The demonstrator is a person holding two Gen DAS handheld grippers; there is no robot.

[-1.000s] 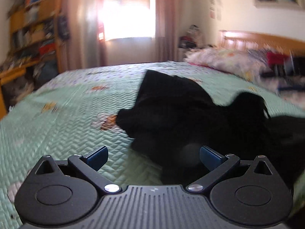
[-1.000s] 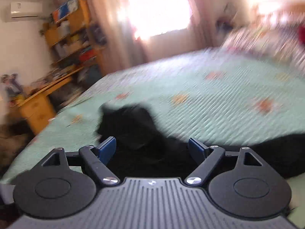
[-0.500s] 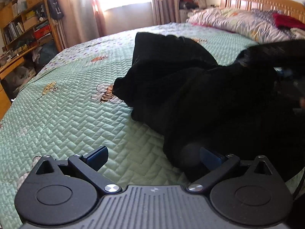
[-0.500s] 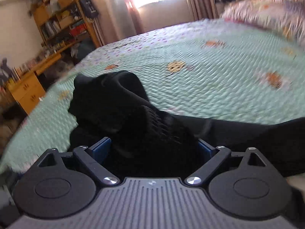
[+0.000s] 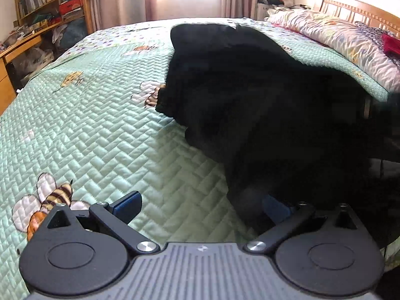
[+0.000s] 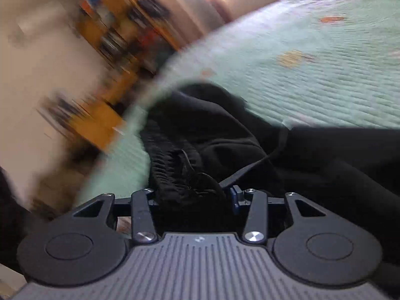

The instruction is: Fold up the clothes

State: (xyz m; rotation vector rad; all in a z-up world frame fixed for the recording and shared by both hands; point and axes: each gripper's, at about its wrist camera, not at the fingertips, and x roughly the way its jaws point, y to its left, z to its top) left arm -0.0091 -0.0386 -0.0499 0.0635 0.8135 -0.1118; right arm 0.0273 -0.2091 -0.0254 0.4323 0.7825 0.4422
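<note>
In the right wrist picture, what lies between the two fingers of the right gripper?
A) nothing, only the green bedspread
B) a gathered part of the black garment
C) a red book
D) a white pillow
B: the ribbed, bunched edge of the black garment sits between the closing jaws of the right gripper, above the green bedspread.

Black clothes (image 5: 262, 105) on a mint green bedspread (image 5: 100, 130) with zigzag stitching and striped yellow-and-brown bees (image 5: 53, 197). Blue pads (image 5: 127, 203) on black grippers.
</note>
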